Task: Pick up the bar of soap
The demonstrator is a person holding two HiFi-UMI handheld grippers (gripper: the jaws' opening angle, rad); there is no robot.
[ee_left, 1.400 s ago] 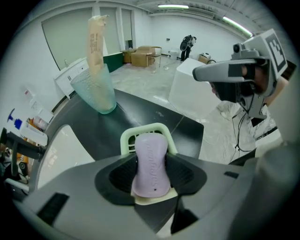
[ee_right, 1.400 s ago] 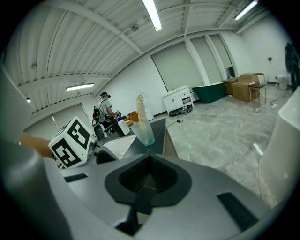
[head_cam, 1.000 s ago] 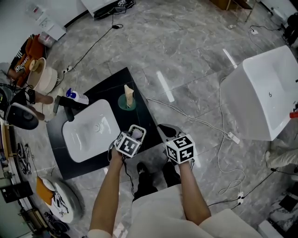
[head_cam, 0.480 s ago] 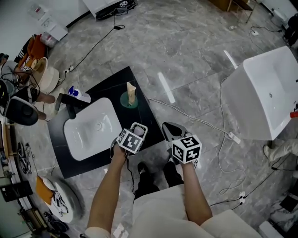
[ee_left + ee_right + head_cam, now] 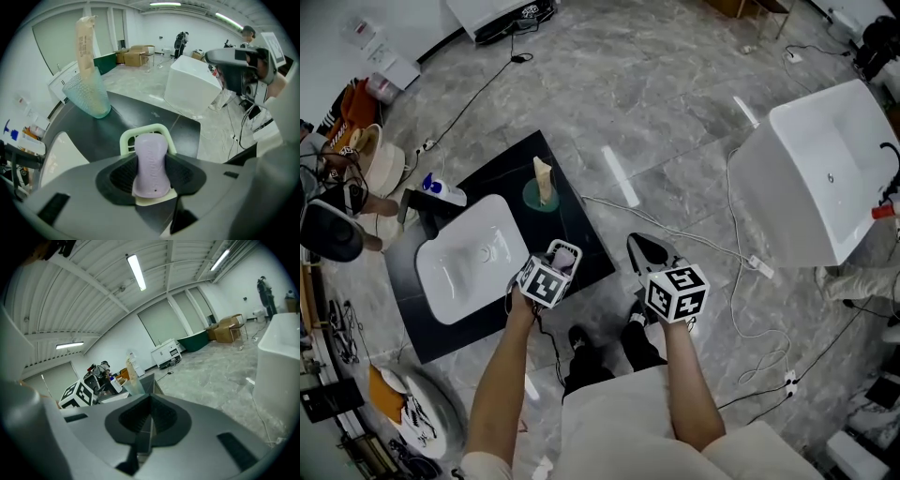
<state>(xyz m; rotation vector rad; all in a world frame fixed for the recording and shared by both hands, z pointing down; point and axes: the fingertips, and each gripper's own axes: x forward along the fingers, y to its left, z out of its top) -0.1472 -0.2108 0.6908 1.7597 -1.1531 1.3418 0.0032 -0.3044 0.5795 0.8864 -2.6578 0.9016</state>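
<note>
A lilac bar of soap (image 5: 151, 164) is clamped between the jaws of my left gripper (image 5: 151, 185), which is shut on it. A pale green soap dish (image 5: 146, 132) shows right behind the soap; I cannot tell whether the two touch. In the head view the left gripper (image 5: 563, 254) hangs over the black counter (image 5: 581, 239), just right of the white basin (image 5: 469, 267). My right gripper (image 5: 645, 251) is off the counter's right edge, above the floor. Its jaws are shut with nothing between them (image 5: 149, 423).
A green cup (image 5: 540, 198) with a tan tube stands at the counter's back. A black faucet (image 5: 417, 208) and a blue-capped bottle (image 5: 442, 191) are behind the basin. A white bathtub (image 5: 825, 178) stands on the right, and cables (image 5: 741, 281) cross the marble floor.
The left gripper has held the soap throughout and has drifted a little left along the basin's right edge. The right gripper moved slightly outward to the right.
</note>
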